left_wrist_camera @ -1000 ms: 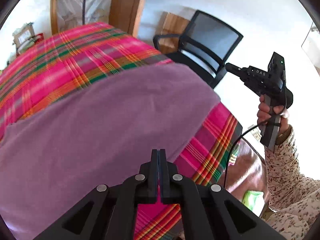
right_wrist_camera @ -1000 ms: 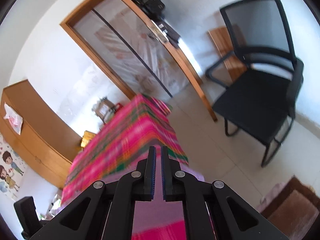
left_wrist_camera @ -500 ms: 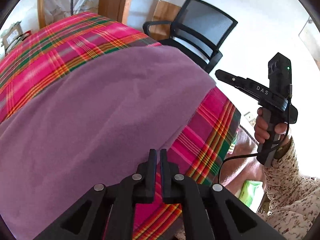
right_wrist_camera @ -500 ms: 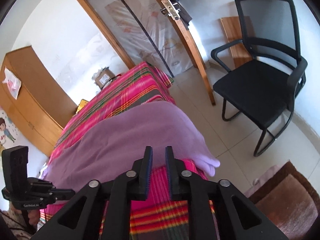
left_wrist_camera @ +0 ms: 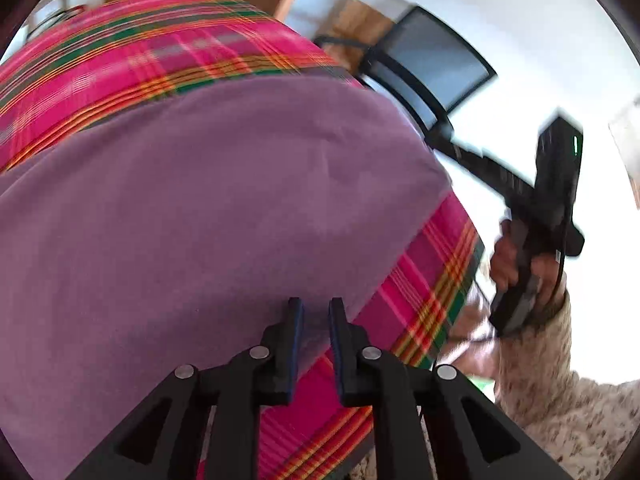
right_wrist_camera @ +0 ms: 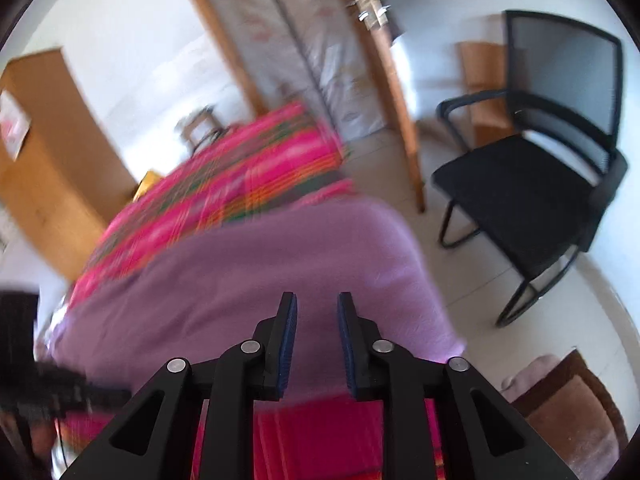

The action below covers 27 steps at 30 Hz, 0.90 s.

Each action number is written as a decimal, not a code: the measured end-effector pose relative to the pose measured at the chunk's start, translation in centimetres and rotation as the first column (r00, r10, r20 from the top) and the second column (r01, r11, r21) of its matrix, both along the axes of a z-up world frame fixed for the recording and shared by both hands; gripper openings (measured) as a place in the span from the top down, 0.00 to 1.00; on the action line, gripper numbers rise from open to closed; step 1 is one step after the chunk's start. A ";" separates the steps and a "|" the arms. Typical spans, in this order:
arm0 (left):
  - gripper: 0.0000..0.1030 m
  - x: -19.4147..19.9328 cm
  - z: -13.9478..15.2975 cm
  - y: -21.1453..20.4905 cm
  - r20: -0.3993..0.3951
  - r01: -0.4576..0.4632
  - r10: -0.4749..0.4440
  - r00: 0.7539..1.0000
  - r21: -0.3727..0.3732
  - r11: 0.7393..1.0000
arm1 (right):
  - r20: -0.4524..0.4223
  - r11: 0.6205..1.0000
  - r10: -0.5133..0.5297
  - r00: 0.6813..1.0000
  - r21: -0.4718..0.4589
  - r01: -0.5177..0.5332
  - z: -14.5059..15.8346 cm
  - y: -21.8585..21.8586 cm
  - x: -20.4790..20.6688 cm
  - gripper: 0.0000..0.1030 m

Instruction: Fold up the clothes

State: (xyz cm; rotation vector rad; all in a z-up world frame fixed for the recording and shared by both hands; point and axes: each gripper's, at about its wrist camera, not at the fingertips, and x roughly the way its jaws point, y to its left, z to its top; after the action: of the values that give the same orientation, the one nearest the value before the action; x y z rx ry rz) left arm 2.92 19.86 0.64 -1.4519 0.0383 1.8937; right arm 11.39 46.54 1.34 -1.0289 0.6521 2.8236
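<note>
We have the purple garment (left_wrist_camera: pixel 208 208) spread smooth over the plaid cloth (left_wrist_camera: pixel 132 60) on the table, its right side running to the table's right edge and drooping off the near right corner. Our left gripper (left_wrist_camera: pixel 316 312) hovers at its near edge, fingers apart with nothing between them. Our right gripper (right_wrist_camera: pixel 317 308) hangs over the same near edge further right, fingers likewise apart and empty. Both views are blurred. Our worry: a pinch here could catch the plaid cloth beneath and drag it, or the hanging corner's weight could pull the garment off the table.
</note>
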 end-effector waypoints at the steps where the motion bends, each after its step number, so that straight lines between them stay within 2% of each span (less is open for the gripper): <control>1: 0.87 -0.1 -0.2 -0.1 0.012 0.000 0.000 1.000 0.002 1.000 | -0.013 1.000 0.022 1.000 0.001 -0.022 0.4 -0.4 -0.6 0.77; 5: 0.86 0.3 -0.5 -0.3 0.017 0.009 -0.010 1.000 0.026 1.000 | -0.014 0.979 0.197 0.980 0.057 -0.195 1.3 -4.6 -4.7 0.77; 9: 0.86 0.1 -1.0 -1.1 0.054 -0.013 0.008 0.999 0.083 0.996 | 0.054 0.932 0.345 0.937 0.095 -0.349 0.5 -8.8 -8.9 0.77; 15: 0.85 -0.2 -1.4 -1.8 0.085 -0.011 -0.001 0.996 0.131 0.991 | 0.101 0.949 0.293 0.951 0.086 -0.302 -0.5 -7.3 -9.8 0.80; 16: 0.85 -0.2 -1.5 -1.9 0.088 -0.008 -0.004 0.996 0.136 0.991 | 0.107 0.953 0.282 0.953 0.085 -0.292 -0.6 -6.9 -9.9 0.84; 20: 0.85 -0.3 -1.6 -2.3 0.095 0.003 -0.018 0.995 0.156 0.988 | 0.129 0.965 0.238 0.963 0.077 -0.249 -1.1 -5.5 -10.2 0.90; 25: 0.85 -0.1 -1.6 -2.6 0.108 0.014 -0.034 0.994 0.180 0.984 | 0.126 0.976 0.200 0.972 0.066 -0.209 -1.0 -4.6 -9.3 0.92; 27: 0.85 0.0 -1.6 -2.8 0.117 0.017 -0.040 0.992 0.191 0.982 | 0.131 0.976 0.181 0.975 0.094 -0.194 -0.7 -4.8 -9.2 0.91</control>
State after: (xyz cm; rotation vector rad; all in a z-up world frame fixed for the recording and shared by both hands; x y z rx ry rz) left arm 2.88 17.05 -0.97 -1.4241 -0.1732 1.7326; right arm 2.15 41.73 0.62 -1.2951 0.4076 2.8845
